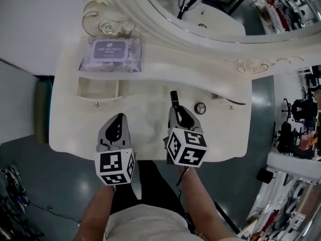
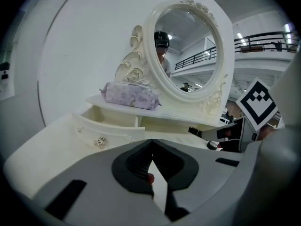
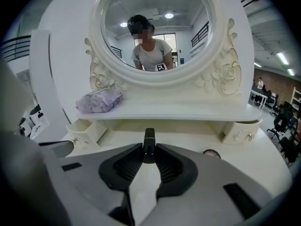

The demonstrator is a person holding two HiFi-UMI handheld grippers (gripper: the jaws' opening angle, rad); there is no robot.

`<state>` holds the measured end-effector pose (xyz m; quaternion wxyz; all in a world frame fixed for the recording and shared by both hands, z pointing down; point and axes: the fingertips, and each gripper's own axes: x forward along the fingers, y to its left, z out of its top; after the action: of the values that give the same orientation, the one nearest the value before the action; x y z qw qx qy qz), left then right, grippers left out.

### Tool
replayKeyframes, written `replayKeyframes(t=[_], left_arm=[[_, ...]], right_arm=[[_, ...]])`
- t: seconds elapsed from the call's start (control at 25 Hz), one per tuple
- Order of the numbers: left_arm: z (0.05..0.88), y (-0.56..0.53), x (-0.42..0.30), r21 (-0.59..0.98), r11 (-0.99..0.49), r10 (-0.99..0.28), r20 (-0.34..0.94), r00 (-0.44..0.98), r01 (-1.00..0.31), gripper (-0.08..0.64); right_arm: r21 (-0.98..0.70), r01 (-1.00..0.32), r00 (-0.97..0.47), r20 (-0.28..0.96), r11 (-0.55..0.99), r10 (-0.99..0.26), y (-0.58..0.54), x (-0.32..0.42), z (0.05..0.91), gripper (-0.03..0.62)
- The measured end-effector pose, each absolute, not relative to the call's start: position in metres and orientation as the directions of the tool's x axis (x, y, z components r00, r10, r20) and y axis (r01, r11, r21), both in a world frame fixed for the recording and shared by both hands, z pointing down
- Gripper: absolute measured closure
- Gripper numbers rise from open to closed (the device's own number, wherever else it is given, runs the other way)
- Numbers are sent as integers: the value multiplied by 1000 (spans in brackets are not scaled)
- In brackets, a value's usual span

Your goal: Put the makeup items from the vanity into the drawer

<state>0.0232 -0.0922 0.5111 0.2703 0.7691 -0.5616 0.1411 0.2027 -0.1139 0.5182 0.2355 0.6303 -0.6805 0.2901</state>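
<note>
My right gripper [image 1: 176,110] is shut on a slim black makeup tube [image 1: 174,98] whose end sticks out past the fingertips, above the middle of the vanity top [image 1: 145,129]. The right gripper view shows the tube [image 3: 149,145] pinched upright between the pads of that gripper [image 3: 149,157]. Left of it, my left gripper [image 1: 119,118] hovers over the vanity top, shut with nothing in it; its tips meet in the left gripper view [image 2: 151,143]. The left drawer [image 1: 98,90] stands open ahead of the left gripper. A small round compact [image 1: 200,108] lies right of the tube.
A lilac pack of wipes [image 1: 110,54] lies on the upper shelf at the left, under the oval mirror [image 1: 225,9]. A second small drawer [image 1: 228,102] sits at the right. The vanity's front edge is just below both grippers, with grey floor beyond.
</note>
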Motion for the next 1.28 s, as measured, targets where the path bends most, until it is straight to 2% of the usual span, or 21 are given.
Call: replayKeyframes(t=[0.76, 1.28], left_arm=[[457, -91, -52, 232, -79, -881, 439, 177, -969, 549], [447, -87, -105, 224, 40, -897, 437, 64, -974, 549]], right_arm=[[-95, -952, -287, 610, 291, -739, -133, 106, 460, 492], [-70, -836, -464, 619, 544, -634, -132, 12, 460, 492]])
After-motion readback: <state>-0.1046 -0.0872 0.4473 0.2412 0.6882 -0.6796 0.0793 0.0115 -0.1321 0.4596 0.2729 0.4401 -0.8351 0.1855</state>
